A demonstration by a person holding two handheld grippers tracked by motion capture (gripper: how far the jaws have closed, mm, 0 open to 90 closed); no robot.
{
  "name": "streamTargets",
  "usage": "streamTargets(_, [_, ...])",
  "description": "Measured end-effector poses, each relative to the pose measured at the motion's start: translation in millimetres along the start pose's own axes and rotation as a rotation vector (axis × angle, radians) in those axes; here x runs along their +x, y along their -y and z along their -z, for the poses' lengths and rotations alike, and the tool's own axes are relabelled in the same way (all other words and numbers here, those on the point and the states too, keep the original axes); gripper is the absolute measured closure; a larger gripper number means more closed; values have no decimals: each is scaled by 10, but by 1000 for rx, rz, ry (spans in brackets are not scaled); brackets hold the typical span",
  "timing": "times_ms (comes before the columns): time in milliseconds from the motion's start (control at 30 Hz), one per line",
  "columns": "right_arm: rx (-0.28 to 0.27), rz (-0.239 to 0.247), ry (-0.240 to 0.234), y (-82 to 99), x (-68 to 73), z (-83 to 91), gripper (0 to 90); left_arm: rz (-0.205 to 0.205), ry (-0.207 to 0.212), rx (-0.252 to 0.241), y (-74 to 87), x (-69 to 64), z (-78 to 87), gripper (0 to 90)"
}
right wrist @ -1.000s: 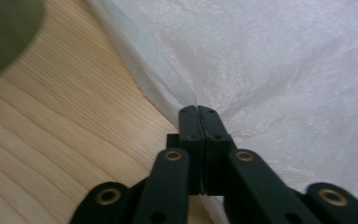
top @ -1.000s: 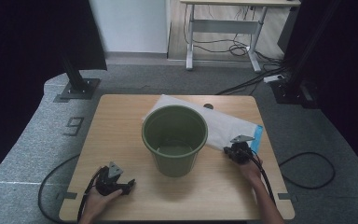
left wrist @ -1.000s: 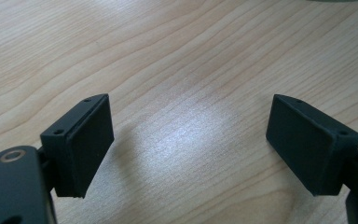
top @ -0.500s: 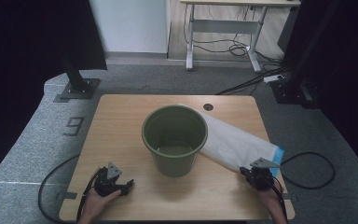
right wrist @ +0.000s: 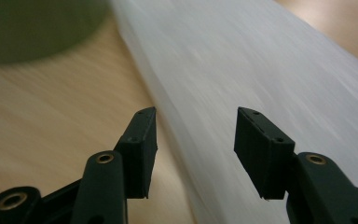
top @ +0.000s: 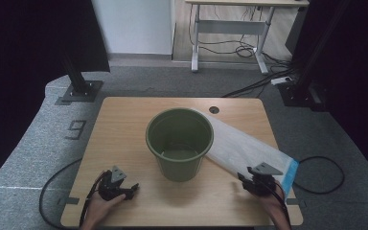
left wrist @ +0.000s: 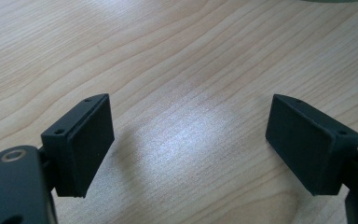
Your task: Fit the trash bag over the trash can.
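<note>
Pot (top: 179, 143) hides the bag's (top: 247, 149) far-left end.
Bag runs far-left to near-right on the desk (top: 124, 124); right tongs (right wrist: 196, 154) part-open over it, left tongs (left wrist: 189, 144) wide, empty.

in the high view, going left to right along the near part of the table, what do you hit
left gripper → green bucket → white plastic bag → right gripper
</note>
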State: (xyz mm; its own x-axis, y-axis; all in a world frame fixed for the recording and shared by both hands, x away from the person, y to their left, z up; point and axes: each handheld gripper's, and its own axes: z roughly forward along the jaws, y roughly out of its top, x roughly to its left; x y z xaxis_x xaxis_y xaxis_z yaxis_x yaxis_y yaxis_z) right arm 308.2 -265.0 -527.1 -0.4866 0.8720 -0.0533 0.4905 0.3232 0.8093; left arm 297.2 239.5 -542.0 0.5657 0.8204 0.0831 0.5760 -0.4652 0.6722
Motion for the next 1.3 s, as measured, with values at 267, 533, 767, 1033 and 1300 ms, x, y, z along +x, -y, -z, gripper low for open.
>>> streamTargets(267, [19,88,-92,-437,290,-731,474,7,2,-3,15,0,8,149])
streamTargets(533, [80,124,-96,-458,288,-894,801,15,7,-5,39,3,24,150])
streamTargets(767, [101,119,-126,-309,254,-665,886,10,0,-8,52,-12,38,151])
streamTargets(1033, [139,153,-103,-164,291,-446,833,14,3,-9,51,-5,34,149])
streamTargets(1300, [33,92,-104,-425,396,-555,428,18,14,-10,42,18,17,149])
